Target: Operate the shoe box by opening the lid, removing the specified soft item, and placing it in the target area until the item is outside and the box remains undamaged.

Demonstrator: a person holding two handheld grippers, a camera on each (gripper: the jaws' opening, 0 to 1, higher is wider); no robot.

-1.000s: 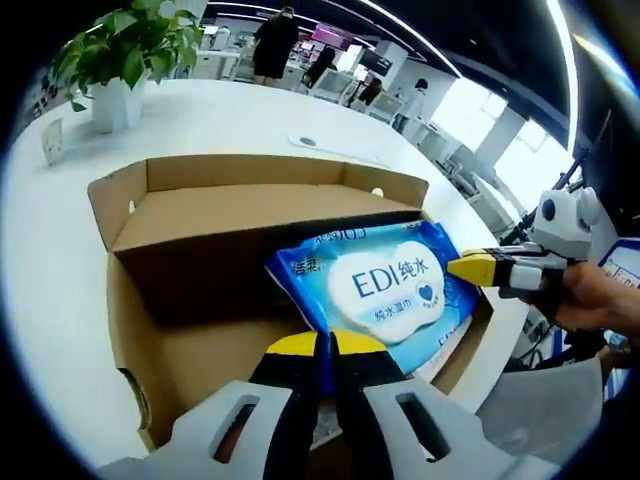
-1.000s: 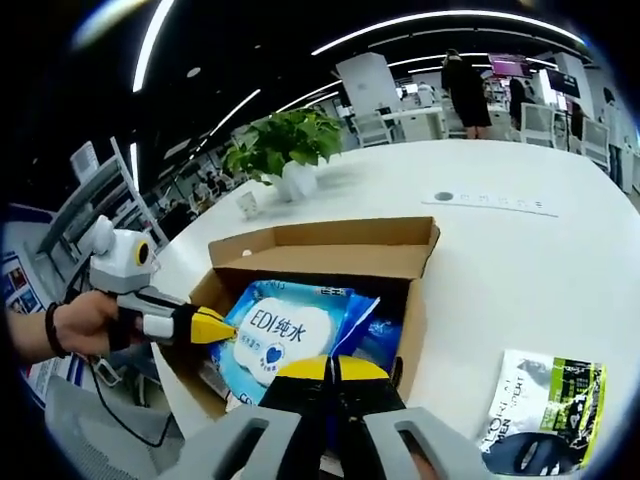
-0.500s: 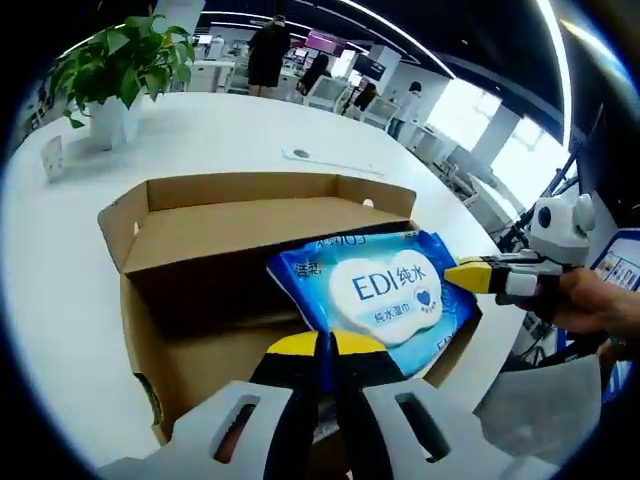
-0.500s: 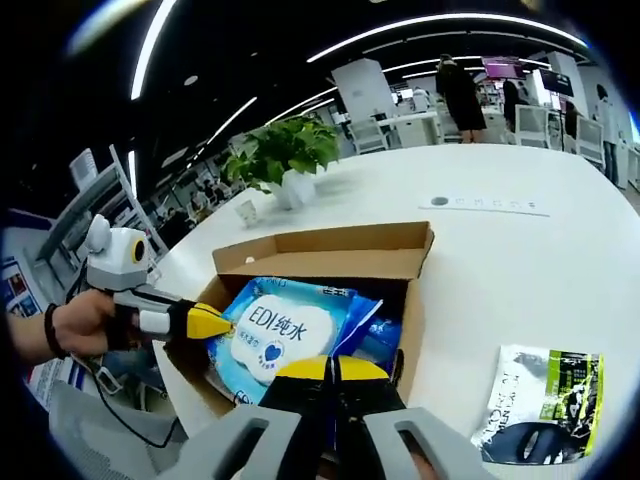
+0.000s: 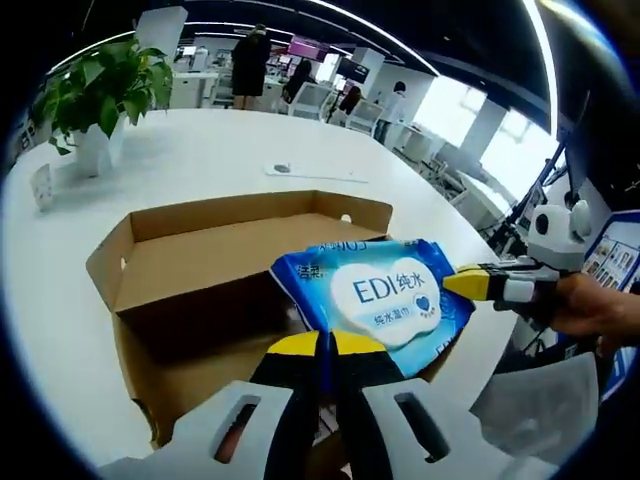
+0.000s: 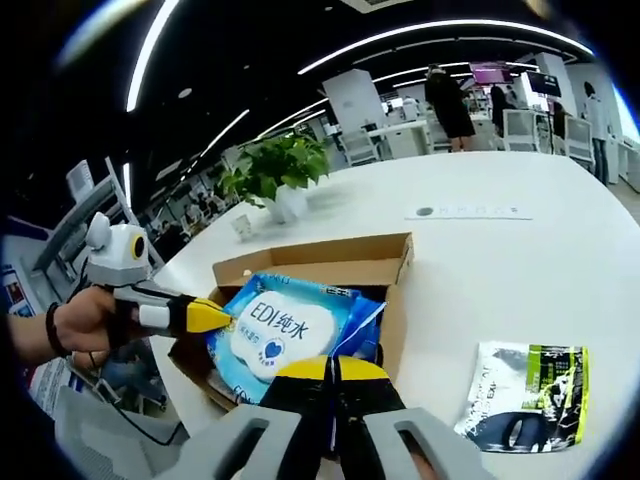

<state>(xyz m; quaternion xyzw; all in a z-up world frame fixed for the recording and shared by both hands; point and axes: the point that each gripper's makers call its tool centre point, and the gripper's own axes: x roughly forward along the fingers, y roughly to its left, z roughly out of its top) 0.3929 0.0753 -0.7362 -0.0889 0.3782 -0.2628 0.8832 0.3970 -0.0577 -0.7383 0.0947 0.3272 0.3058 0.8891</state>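
The brown cardboard shoe box stands open on the white table, its lid flap folded back; in the right gripper view the box lies just ahead. A soft blue wet-wipes pack printed "EDI" hangs above the box opening. My left gripper is shut on the pack's near edge. My right gripper, held by a hand, is shut on its right edge. In the right gripper view my right gripper grips the pack, and my left gripper holds its left side.
A black, green and white pouch lies on the table right of the box. A potted plant and a small card stand at the far left. A flat white strip lies beyond the box. People stand in the background.
The pack has risen higher above the box between both shut grippers. Both cameras rose with it, so the box looks lower and smaller.
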